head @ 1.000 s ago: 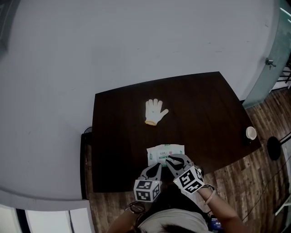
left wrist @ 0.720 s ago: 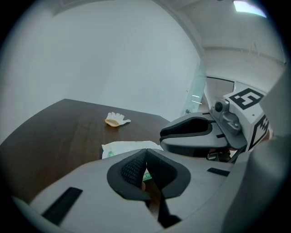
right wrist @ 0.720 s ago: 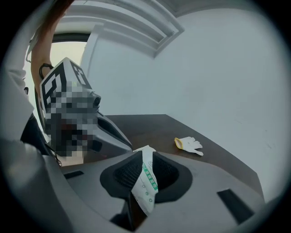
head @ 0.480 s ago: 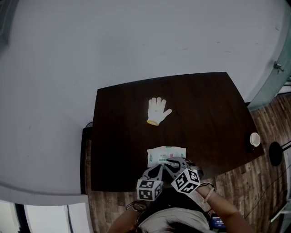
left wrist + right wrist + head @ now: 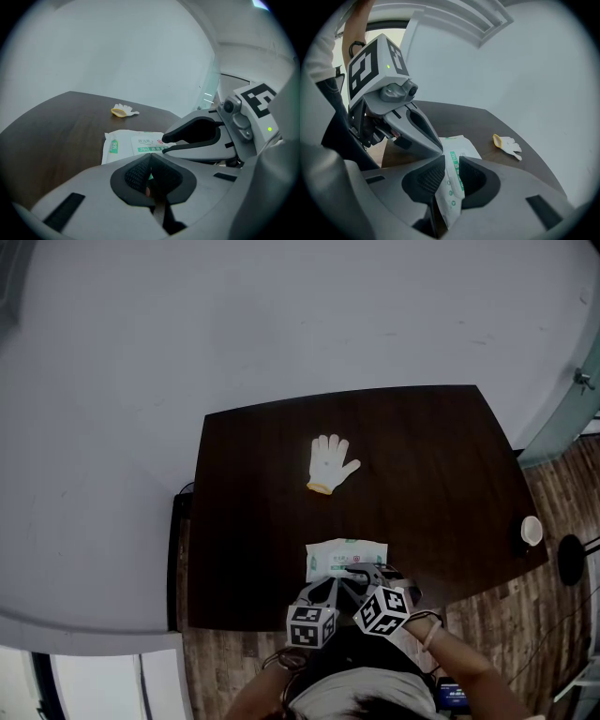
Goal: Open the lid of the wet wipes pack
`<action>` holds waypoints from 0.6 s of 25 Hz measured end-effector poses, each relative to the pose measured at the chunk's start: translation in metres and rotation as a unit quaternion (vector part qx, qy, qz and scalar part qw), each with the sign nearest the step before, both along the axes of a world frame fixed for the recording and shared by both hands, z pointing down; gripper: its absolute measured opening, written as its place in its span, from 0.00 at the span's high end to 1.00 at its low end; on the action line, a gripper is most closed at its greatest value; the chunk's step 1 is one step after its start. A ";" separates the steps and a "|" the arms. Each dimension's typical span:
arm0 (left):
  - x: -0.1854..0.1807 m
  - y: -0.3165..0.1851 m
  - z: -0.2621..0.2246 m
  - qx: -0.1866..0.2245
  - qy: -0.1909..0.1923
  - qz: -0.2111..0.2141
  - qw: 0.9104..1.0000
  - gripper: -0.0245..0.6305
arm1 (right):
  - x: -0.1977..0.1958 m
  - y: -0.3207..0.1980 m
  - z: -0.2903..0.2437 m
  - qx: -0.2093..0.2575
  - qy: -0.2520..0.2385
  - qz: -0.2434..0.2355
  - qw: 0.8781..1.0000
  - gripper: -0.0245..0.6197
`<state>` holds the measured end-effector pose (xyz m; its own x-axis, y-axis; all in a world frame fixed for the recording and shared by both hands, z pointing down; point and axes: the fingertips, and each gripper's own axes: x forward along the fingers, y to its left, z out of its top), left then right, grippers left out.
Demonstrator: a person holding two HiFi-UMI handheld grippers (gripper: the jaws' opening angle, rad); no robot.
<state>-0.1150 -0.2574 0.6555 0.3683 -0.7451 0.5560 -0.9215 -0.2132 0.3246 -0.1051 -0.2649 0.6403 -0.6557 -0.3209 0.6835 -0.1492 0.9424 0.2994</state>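
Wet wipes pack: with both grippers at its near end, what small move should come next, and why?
Probably lower the right gripper a little and close its fingers on the edge of the lid. Its jaws have just been opening, the near end of the wet wipes pack showing between them, and the lid lies flat, not yet lifted. The left gripper, fingers together, hovers alongside.

Grey left tongs [image 5: 150,159] and right tongs [image 5: 451,164], black ribbed pads [image 5: 135,176], black-and-white marker cubes [image 5: 375,63].

From overhead we look steeply down on the table [image 5: 431,474], while both gripper views sit low and close, sharing the wipes pack [image 5: 126,145] and glove [image 5: 508,144].
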 end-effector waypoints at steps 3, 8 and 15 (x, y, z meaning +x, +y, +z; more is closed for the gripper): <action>0.002 0.000 0.004 -0.005 0.001 0.002 1.000 0.93 | -0.001 -0.003 0.002 0.005 0.005 -0.003 1.000 0.80; 0.009 0.002 0.013 -0.011 0.005 0.009 1.000 0.93 | 0.000 -0.004 0.008 0.009 0.020 -0.012 1.000 0.80; 0.011 0.001 0.021 -0.019 0.009 0.011 1.000 0.93 | 0.003 -0.006 0.019 0.008 0.040 -0.019 0.999 0.79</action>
